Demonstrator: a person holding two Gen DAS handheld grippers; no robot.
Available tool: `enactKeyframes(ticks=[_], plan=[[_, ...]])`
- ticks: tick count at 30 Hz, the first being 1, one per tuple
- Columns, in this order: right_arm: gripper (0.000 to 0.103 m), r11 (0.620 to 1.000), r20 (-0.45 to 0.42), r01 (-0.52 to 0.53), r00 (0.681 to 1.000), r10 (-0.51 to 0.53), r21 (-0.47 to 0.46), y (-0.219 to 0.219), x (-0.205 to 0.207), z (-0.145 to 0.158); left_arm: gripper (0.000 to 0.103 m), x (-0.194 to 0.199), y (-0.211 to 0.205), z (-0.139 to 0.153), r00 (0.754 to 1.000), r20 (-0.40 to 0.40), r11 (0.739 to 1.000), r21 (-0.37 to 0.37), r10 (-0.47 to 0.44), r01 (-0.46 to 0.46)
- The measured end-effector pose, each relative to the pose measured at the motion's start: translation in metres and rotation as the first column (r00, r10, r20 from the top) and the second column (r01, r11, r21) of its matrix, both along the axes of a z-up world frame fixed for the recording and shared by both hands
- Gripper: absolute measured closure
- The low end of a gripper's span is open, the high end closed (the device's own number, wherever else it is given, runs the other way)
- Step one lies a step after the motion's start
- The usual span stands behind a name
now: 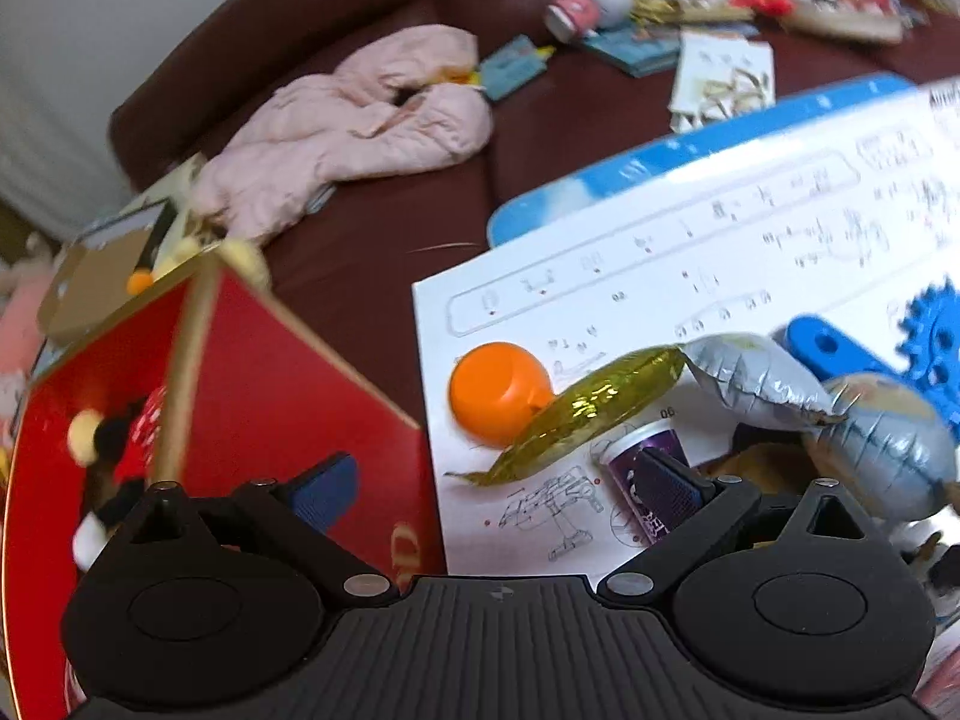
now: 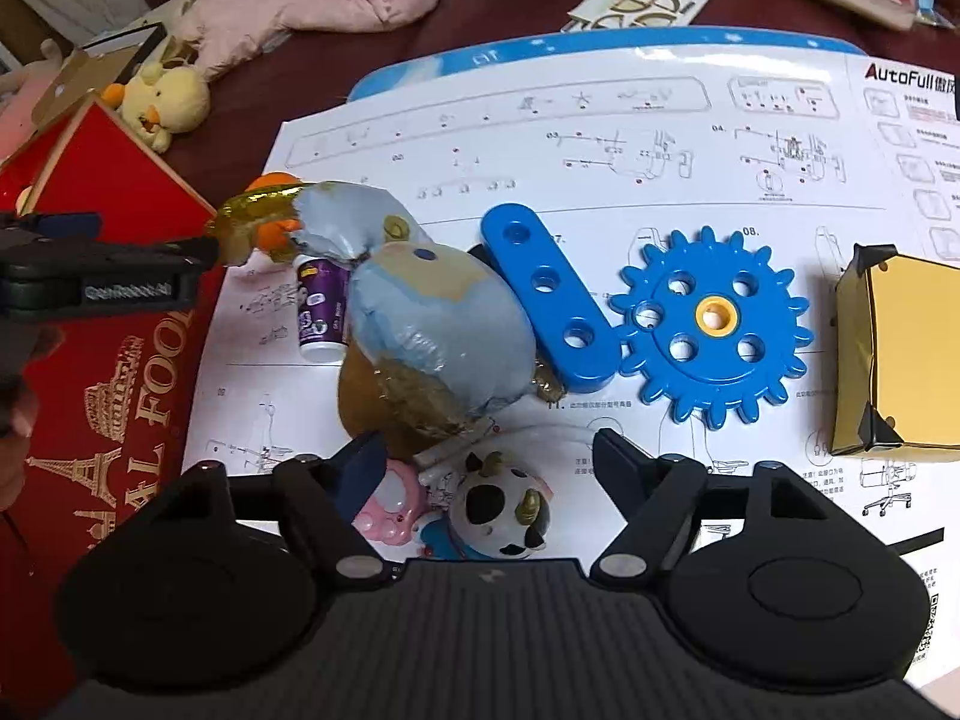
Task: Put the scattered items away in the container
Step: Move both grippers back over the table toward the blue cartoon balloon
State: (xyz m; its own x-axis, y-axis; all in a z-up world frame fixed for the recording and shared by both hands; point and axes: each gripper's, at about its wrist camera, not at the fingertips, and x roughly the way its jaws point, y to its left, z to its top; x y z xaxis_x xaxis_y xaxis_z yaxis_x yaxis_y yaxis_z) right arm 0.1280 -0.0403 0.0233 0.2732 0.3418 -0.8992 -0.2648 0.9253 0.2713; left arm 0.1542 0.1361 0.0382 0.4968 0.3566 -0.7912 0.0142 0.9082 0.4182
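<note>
Far left, the red box (image 2: pixel 114 324) sits beside the white instruction sheet (image 2: pixel 600 138), with a plush toy visible inside it (image 1: pixel 120 444) in your left wrist view. Your left claw (image 1: pixel 498 483) hangs with its jaws wide apart and nothing between them: one blue pad over the box, the other over the purple bottle (image 1: pixel 645 480). Next on the sheet lies an orange ball (image 1: pixel 498 393), with a gold foil strip (image 1: pixel 582 414) across its edge. That strip joins a crumpled silver-blue foil balloon (image 2: pixel 432 324), which rests partly over the bottle and a brown object. Your right claw (image 2: pixel 489 465) is also spread apart, holding nothing, and it hovers above a pink toy (image 2: pixel 393 507) and a cow figure (image 2: pixel 504 510) at the sheet's near edge. Further right lie a blue bar (image 2: pixel 549 294) and a blue gear (image 2: pixel 714 327), touching each other. A yellow box (image 2: pixel 900 354) sits far right. A yellow duck (image 2: pixel 165 99) lies behind the red box on the dark sofa (image 1: pixel 360 258).
</note>
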Motion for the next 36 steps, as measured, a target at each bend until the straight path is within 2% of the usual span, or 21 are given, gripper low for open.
enactKeyframes(ticks=[3, 4, 5, 7, 10, 14, 17, 19, 21, 22, 23, 25, 28, 32, 36], plan=[[0.026, 1.000, -0.002, 0.026, 1.000, -0.026, 0.003, -0.004, 0.005, -0.001, 0.018, 0.006, -0.011, -0.016, 0.999, -0.009, 0.997, 0.067, -0.039, 0.039], [0.026, 0.999, 0.000, 0.035, 0.999, -0.035, 0.004, -0.006, 0.006, -0.001, 0.029, 0.008, -0.014, -0.021, 0.998, -0.022, 0.996, 0.077, -0.050, 0.052], [0.026, 0.999, 0.002, 0.044, 0.999, -0.044, 0.004, -0.007, 0.008, -0.001, 0.049, 0.009, -0.016, -0.024, 0.998, -0.036, 0.996, 0.072, -0.059, 0.061], [0.026, 0.998, 0.007, 0.062, 0.998, -0.062, 0.007, -0.012, 0.011, -0.001, 0.070, 0.008, -0.018, -0.027, 0.995, -0.068, 0.997, 0.032, -0.072, 0.074], [0.026, 0.996, 0.007, 0.090, 0.996, -0.090, 0.014, -0.021, 0.016, -0.003, 0.079, 0.001, -0.021, -0.029, 0.991, -0.092, 0.995, -0.027, -0.097, 0.095], [0.026, 0.992, 0.003, 0.122, 0.992, -0.122, 0.020, -0.029, 0.019, -0.006, 0.084, -0.011, -0.032, -0.031, 0.983, -0.113, 0.988, -0.064, -0.148, 0.141], [0.026, 0.990, 0.004, 0.140, 0.990, -0.140, 0.028, -0.035, 0.019, -0.007, 0.083, -0.020, -0.041, -0.031, 0.975, -0.127, 0.980, -0.095, -0.185, 0.173], [0.026, 0.987, 0.004, 0.156, 0.988, -0.156, 0.042, -0.039, 0.018, -0.007, 0.078, -0.023, -0.044, -0.030, 0.973, -0.122, 0.977, -0.101, -0.198, 0.186], [0.026, 0.985, 0.010, 0.160, 0.987, -0.161, 0.057, -0.041, 0.018, -0.006, 0.058, -0.025, -0.042, -0.023, 0.979, -0.091, 0.981, -0.080, -0.184, 0.177], [0.026, 0.986, 0.014, 0.154, 0.988, -0.155, 0.065, -0.041, 0.017, -0.005, 0.043, -0.025, -0.040, -0.020, 0.983, -0.073, 0.984, -0.067, -0.168, 0.163], [0.026, 0.987, 0.018, 0.145, 0.989, -0.146, 0.072, -0.040, 0.017, -0.004, 0.032, -0.025, -0.036, -0.016, 0.987, -0.053, 0.987, -0.055, -0.151, 0.148], [0.025, 0.988, 0.024, 0.130, 0.991, -0.132, 0.081, -0.037, 0.016, -0.002, 0.024, -0.023, -0.028, -0.007, 0.993, -0.017, 0.993, -0.034, -0.117, 0.116], [0.023, 0.989, 0.028, 0.114, 0.993, -0.118, 0.099, -0.031, 0.015, 0.000, 0.019, -0.019, -0.014, 0.001, 0.997, -0.005, 0.996, -0.053, -0.077, 0.077], [0.022, 0.990, 0.030, 0.100, 0.994, -0.103, 0.100, -0.022, 0.016, 0.000, 0.019, -0.015, -0.005, 0.002, 0.999, -0.013, 0.997, -0.076, -0.032, 0.031], [0.022, 0.989, 0.023, 0.102, 0.994, -0.105, 0.109, -0.019, 0.016, -0.003, 0.018, -0.021, -0.010, 0.001, 0.999, -0.029, 0.994, -0.106, -0.041, 0.038]])
